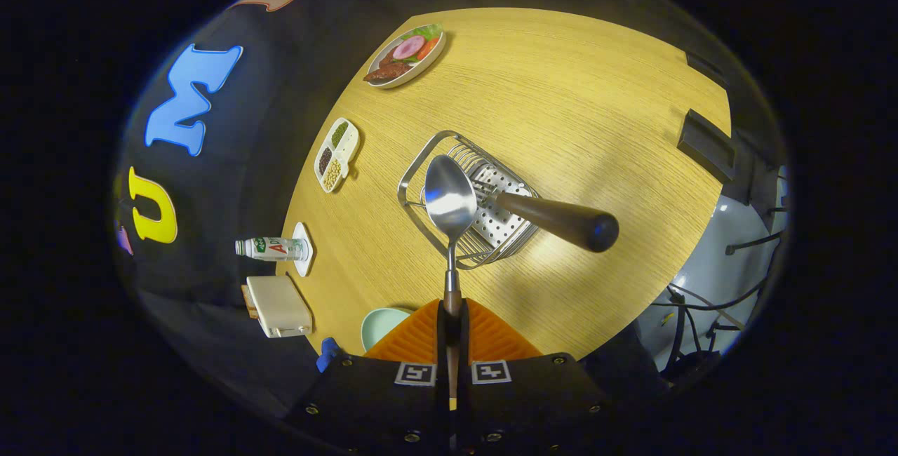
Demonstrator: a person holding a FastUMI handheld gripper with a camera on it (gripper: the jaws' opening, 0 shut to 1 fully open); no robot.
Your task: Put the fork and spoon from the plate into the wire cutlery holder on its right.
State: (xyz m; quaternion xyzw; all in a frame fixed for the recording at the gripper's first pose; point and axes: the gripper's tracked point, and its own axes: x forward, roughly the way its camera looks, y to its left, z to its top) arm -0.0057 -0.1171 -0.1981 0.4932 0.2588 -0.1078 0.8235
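Observation:
My gripper is shut on the spoon, with both fingers pressed on its handle. The spoon's bowl points ahead and hangs over the near-left part of the wire cutlery holder, which stands on the wooden table. A fork with a dark wooden handle stands in the holder, its handle leaning out toward the right. The pale green plate peeks out just left of my fingers.
A plate of food lies at the table's far end. A divided dish of beans, a lying bottle and a cream box sit along the left edge. Dark blocks are at the right edge.

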